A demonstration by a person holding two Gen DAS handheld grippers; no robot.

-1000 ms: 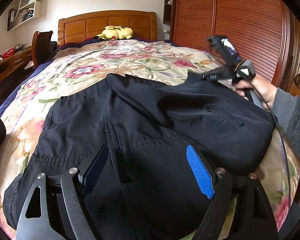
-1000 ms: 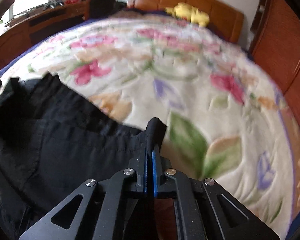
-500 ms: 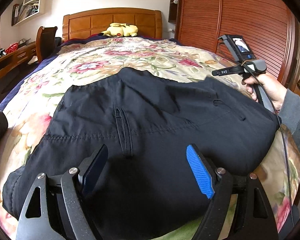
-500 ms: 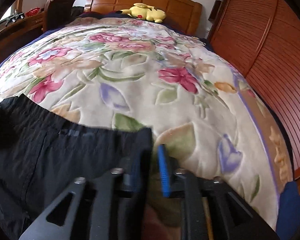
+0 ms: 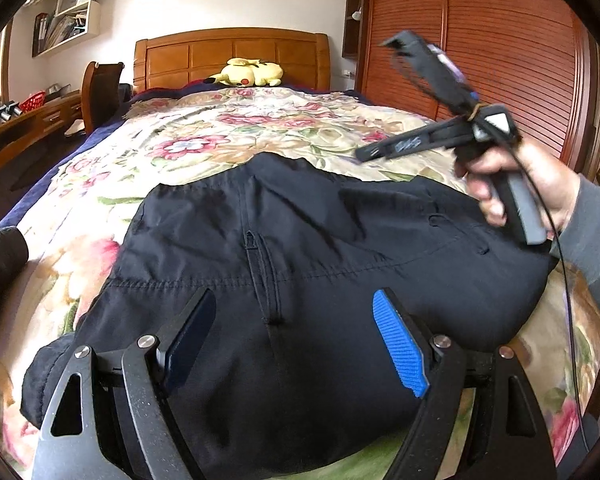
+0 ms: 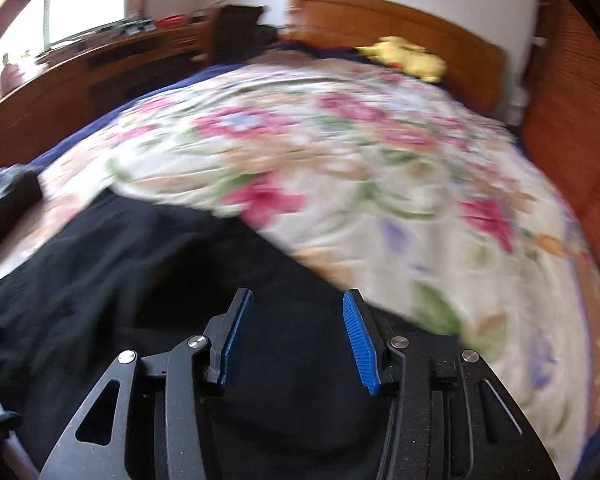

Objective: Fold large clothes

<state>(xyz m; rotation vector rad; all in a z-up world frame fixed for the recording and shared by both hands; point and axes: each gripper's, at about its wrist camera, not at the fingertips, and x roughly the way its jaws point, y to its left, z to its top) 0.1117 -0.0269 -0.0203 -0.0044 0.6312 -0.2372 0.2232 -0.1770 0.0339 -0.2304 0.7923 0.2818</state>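
The black trousers [image 5: 292,280] lie folded on the near part of the flowered bedspread [image 5: 228,136], their waist edge turned toward the headboard [image 5: 232,56] and a zipped pocket running down the middle; the left gripper [image 5: 296,340] hovers just above the near half of the cloth, its jaws wide apart with nothing between them; the right gripper [image 6: 296,336] is over the right corner of the same garment, its jaws have just been opening and now stand apart, and only flat cloth shows below the gap, not pinched; in the left wrist view the right hand [image 5: 520,184] holds this tool lifted above the right edge of the trousers; the right wrist view is blurred; beyond the far edge of the cloth the bedspread is open up to a yellow plush toy [image 5: 248,74] at the headboard; a wooden wardrobe [image 5: 500,40] stands close along the right side; a desk [image 5: 16,128] and chair [image 5: 100,92] stand at the left; another dark garment [image 5: 0,264] lies at the left edge of the bed.
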